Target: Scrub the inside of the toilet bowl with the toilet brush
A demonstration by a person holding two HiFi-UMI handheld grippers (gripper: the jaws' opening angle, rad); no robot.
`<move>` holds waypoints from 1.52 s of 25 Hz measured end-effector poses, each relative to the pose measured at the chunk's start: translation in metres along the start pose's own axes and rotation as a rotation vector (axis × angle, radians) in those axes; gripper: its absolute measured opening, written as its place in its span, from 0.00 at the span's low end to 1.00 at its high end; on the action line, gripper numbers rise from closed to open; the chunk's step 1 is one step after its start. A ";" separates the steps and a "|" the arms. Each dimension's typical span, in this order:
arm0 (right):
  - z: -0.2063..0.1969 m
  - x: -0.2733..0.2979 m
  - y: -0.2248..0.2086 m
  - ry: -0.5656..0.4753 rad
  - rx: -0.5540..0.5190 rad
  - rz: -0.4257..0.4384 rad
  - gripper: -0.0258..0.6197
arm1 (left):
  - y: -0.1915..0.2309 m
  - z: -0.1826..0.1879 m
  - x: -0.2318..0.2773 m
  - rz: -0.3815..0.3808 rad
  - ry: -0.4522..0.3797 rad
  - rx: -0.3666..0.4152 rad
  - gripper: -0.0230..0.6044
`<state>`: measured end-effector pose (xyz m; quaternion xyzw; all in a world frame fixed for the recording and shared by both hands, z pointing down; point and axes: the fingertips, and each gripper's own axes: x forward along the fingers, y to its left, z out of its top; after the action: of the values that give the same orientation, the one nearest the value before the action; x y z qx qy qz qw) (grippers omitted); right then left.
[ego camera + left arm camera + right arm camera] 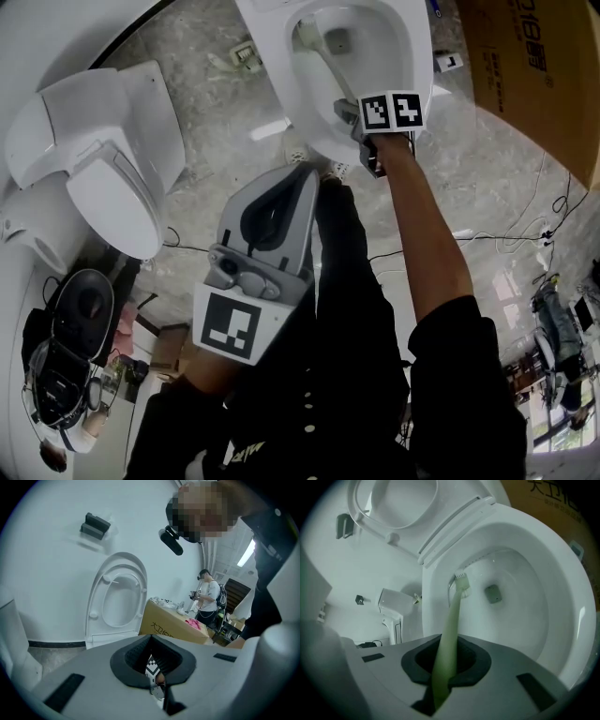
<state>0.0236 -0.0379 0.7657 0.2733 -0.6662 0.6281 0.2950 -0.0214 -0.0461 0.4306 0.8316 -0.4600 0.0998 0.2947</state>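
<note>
Right tongs (448, 651) clamp the toilet brush (454, 606) inside the toilet bowl (543, 588); left tongs (151, 644) closed, empty; cardboard box (534, 75) nearby

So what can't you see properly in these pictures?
- Right gripper view: whether the toilet brush bristles touch the toilet bowl; too small to tell.
- Same view: what the grey square in the bowl is; too small.
- Head view: the cardboard box print; cut off by the top edge.
- Left gripper view: the bowl; the left gripper body blocks it.
</note>
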 end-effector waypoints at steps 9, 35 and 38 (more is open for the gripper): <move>0.012 -0.008 -0.014 -0.055 0.028 -0.037 0.11 | 0.000 0.000 0.002 -0.004 0.002 0.001 0.08; -0.017 -0.074 -0.096 0.547 -0.681 -0.509 0.11 | 0.004 0.003 -0.008 -0.008 -0.014 -0.010 0.08; -0.017 -0.067 -0.099 0.618 -0.757 -0.529 0.11 | 0.007 0.001 -0.008 0.000 -0.008 -0.012 0.08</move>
<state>0.1426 -0.0276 0.7841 0.1091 -0.6364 0.3006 0.7019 -0.0318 -0.0434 0.4291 0.8303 -0.4619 0.0937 0.2976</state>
